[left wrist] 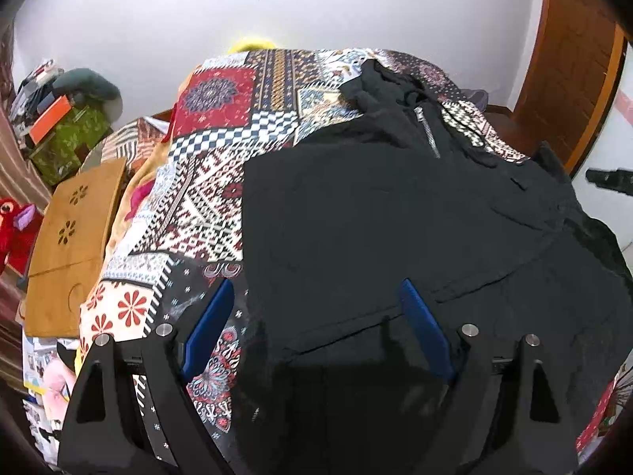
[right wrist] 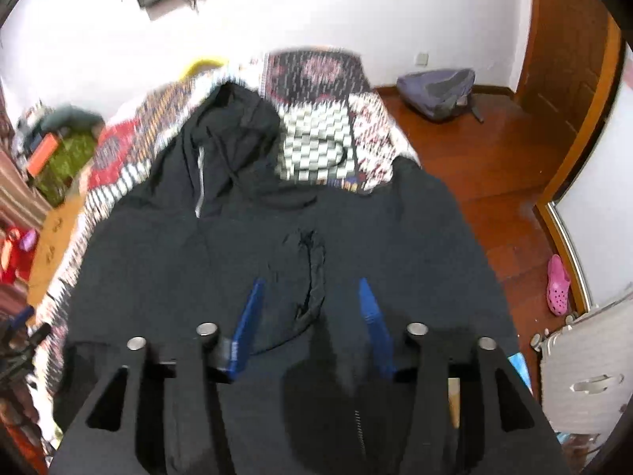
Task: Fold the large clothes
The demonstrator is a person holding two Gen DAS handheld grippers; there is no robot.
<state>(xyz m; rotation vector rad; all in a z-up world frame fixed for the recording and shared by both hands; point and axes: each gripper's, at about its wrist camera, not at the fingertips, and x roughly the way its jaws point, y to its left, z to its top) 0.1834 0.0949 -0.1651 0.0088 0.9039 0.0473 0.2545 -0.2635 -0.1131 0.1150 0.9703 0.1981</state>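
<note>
A black hooded jacket [left wrist: 395, 213] with a metal zipper lies spread on a bed with a patterned patchwork cover [left wrist: 221, 138]. Its hood lies at the far end. My left gripper [left wrist: 316, 289] is open above the jacket's near left part, its blue fingers [left wrist: 209, 324] wide apart and empty. In the right wrist view the same jacket [right wrist: 245, 245] fills the middle, with a folded sleeve cuff [right wrist: 312, 277] on top. My right gripper [right wrist: 308, 289] is open just above that cuff and holds nothing. The right wrist view is blurred.
A wooden lap desk [left wrist: 75, 229] and a red plush toy [left wrist: 16, 229] sit left of the bed. A green box [left wrist: 67, 142] stands behind them. A grey backpack [right wrist: 439, 91], a pink clog [right wrist: 558, 285] and a white suitcase [right wrist: 585, 368] are on the wooden floor at right.
</note>
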